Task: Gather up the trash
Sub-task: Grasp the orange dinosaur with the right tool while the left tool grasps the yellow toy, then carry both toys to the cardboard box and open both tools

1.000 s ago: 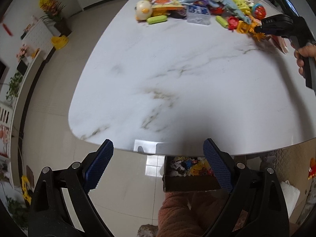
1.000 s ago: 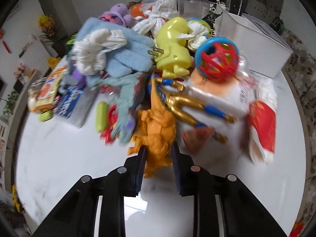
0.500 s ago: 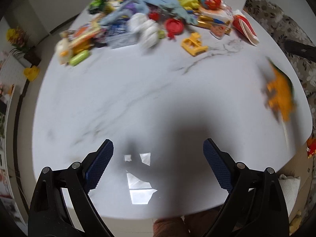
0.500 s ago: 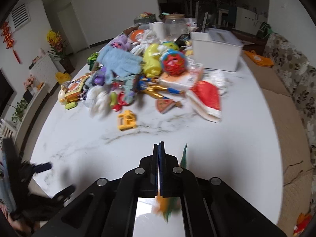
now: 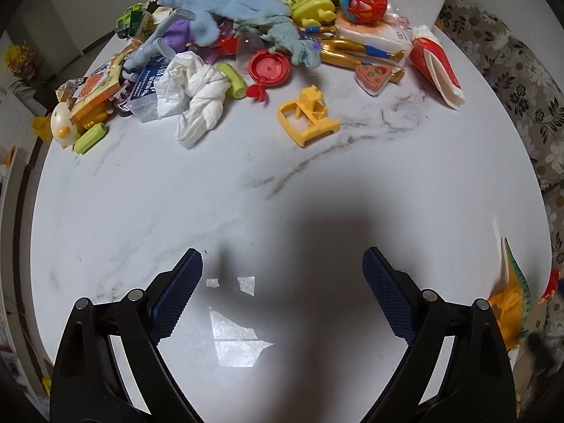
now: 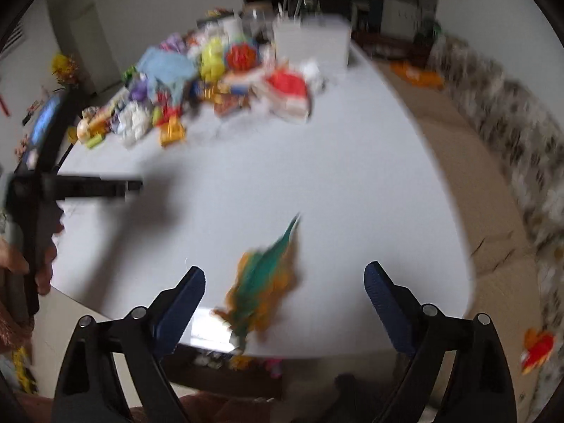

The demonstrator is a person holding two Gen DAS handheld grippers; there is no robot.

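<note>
My right gripper (image 6: 284,285) hangs over the near edge of the white marble table (image 6: 317,183). Its jaws are opening, and an orange and green toy dinosaur (image 6: 268,282), blurred, is loose between them with neither pad touching it. The left wrist view shows the same dinosaur (image 5: 511,303) at the table's right edge. My left gripper (image 5: 282,275) stands open and empty over the bare near half of the table. A crumpled white tissue (image 5: 194,95), a yellow toy digger (image 5: 306,116) and a red and white wrapper (image 5: 437,67) lie at the front of a pile on the far side.
The far pile also holds a blue glove (image 5: 225,3), a red and blue ball (image 5: 363,0) and a snack packet (image 5: 95,88). Behind it stands a white box (image 6: 312,40). A floral sofa (image 5: 511,70) runs along the right. A box of toys (image 6: 239,359) sits under the near edge.
The right gripper, shut on the dinosaur at the pile, pulled back to the near edge and has opened; the toy is loose. The left gripper moved in over the table toward the pile.
</note>
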